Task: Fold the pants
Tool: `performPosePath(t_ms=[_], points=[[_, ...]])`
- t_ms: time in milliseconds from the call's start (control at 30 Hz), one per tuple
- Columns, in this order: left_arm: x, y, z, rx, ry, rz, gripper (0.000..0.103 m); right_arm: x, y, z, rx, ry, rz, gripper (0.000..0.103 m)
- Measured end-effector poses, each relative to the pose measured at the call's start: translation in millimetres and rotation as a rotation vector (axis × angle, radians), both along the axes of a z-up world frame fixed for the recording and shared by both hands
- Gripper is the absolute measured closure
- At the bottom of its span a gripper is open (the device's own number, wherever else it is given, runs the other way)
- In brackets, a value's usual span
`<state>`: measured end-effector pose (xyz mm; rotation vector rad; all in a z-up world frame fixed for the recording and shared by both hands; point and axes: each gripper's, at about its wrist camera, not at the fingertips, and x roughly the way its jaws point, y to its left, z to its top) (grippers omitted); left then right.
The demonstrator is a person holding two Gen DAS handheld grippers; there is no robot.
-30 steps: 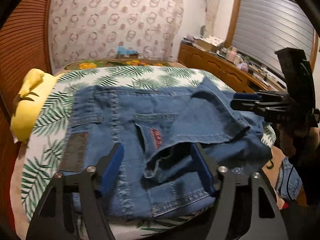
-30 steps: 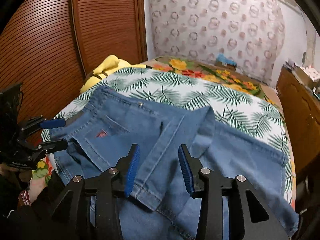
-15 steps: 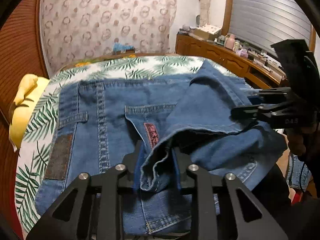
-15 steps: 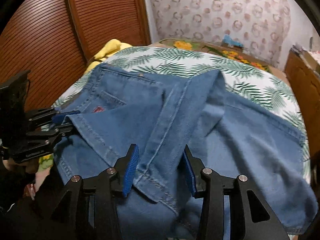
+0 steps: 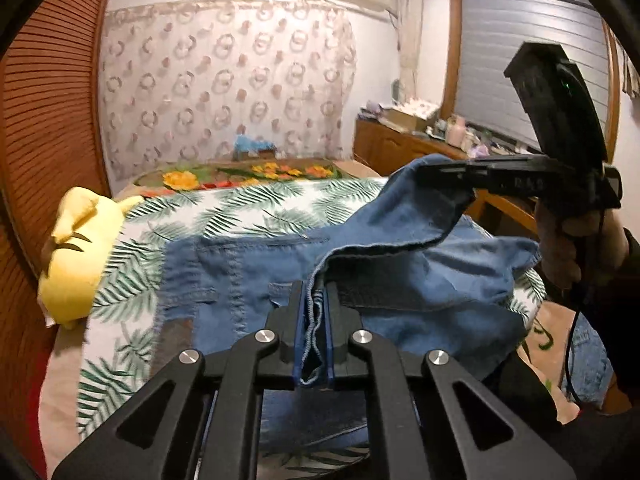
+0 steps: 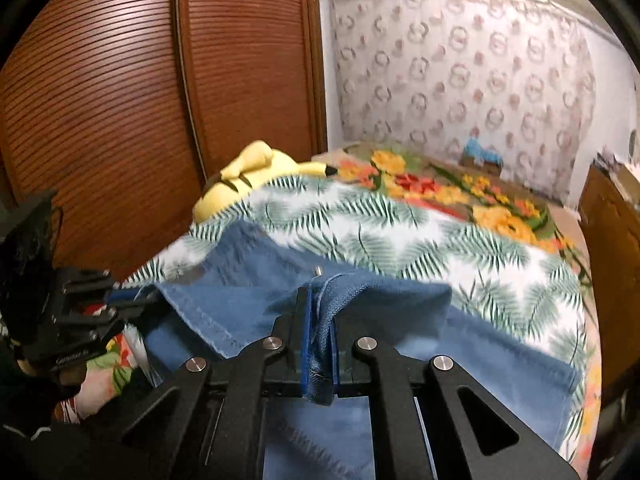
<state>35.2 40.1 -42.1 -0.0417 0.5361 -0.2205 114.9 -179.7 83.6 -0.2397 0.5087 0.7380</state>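
Both claws pinch pants hem.

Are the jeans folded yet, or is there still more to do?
Not yet. The jeans lie spread on the leafy bedspread. The left gripper and right gripper both pinch the denim edge, raised off the bed. Carrying it over and smoothing remain.

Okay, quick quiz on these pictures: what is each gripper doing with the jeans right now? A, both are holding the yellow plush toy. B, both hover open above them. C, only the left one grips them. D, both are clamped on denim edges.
D: the left gripper and the right gripper each have a fold of the jeans pinched between shut blue pads.
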Motion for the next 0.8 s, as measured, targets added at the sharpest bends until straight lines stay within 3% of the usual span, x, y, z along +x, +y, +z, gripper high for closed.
performPosePath(t_ms=[233,800], points=[[-10,22,-2,-0.031,0.008,0.043,0.094,-7,40,9,-0.006,-0.044,0.059,0.097],[-15,58,-39,-0.088,0.092,0.122,0.094,80,145,-18,-0.1,0.062,0.116,0.097]])
